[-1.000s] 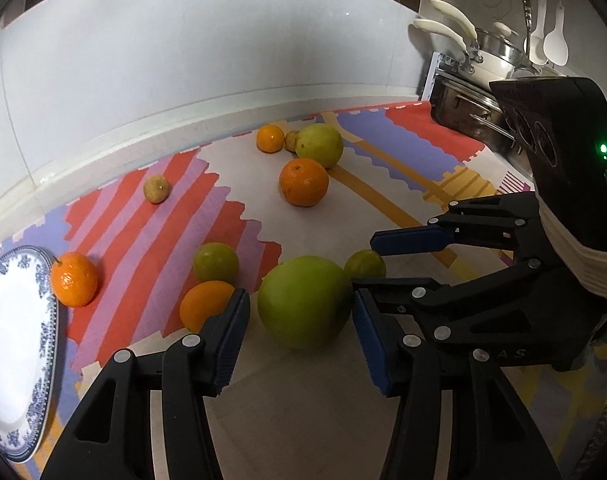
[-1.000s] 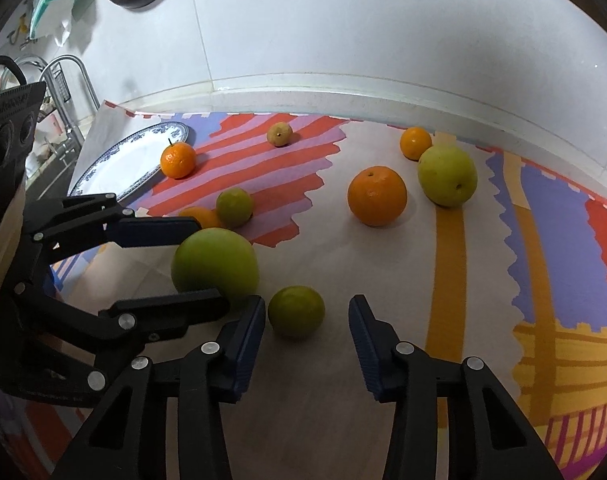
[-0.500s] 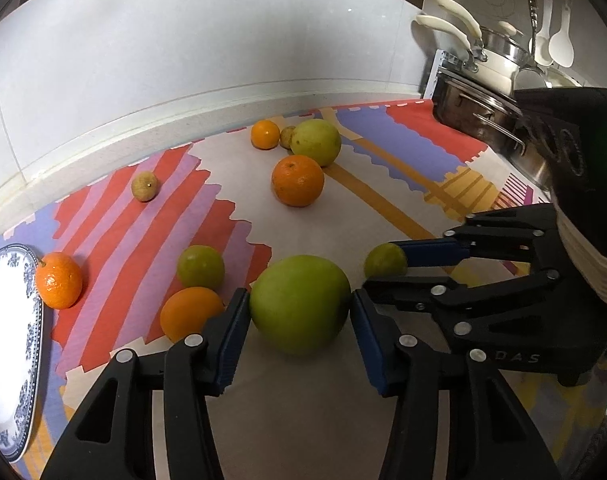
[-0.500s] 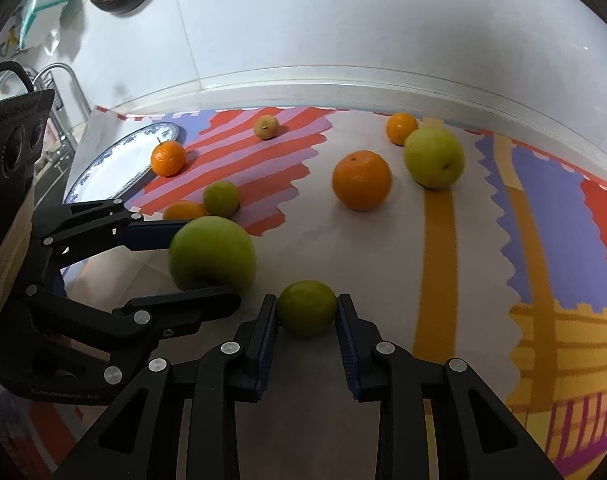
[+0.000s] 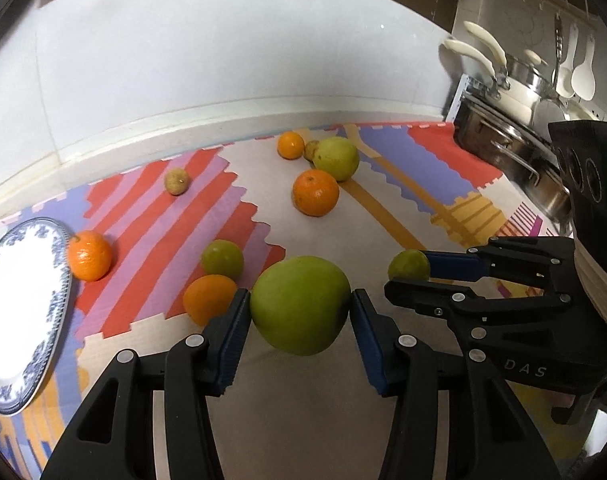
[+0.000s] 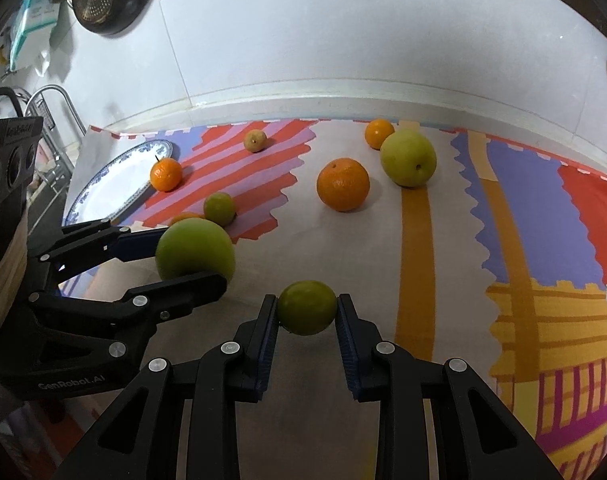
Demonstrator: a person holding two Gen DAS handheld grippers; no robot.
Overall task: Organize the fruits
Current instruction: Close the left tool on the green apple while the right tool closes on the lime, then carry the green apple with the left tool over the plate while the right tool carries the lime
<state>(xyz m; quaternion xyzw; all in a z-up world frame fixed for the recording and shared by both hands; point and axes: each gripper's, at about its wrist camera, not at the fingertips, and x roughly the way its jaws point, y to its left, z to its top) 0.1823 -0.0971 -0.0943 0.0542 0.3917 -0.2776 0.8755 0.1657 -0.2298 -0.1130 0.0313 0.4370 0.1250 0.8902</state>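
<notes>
We are gripping the big green fruit (image 5: 300, 305) with our left gripper (image 5: 299, 312), pads pressing both sides, over the patterned mat (image 5: 383, 216). Our right gripper (image 6: 307, 314) is clamping the small green fruit (image 6: 307, 307) just beside it. The plate (image 5: 19, 312) is lying at the mat's left edge.

My left wrist camera sits just behind my left gripper (image 5: 299, 312) and looks forward and down along its fingers, close over the patterned mat (image 5: 383, 216). My right wrist camera is mounted the same way behind my right gripper (image 6: 307, 314). The views cross: each shows the other gripper at its edge. Both share the mat, the large green fruit (image 5: 300, 305), the small green fruit (image 6: 307, 307), the plate (image 6: 115, 184) and the white wall (image 6: 343, 32).
</notes>
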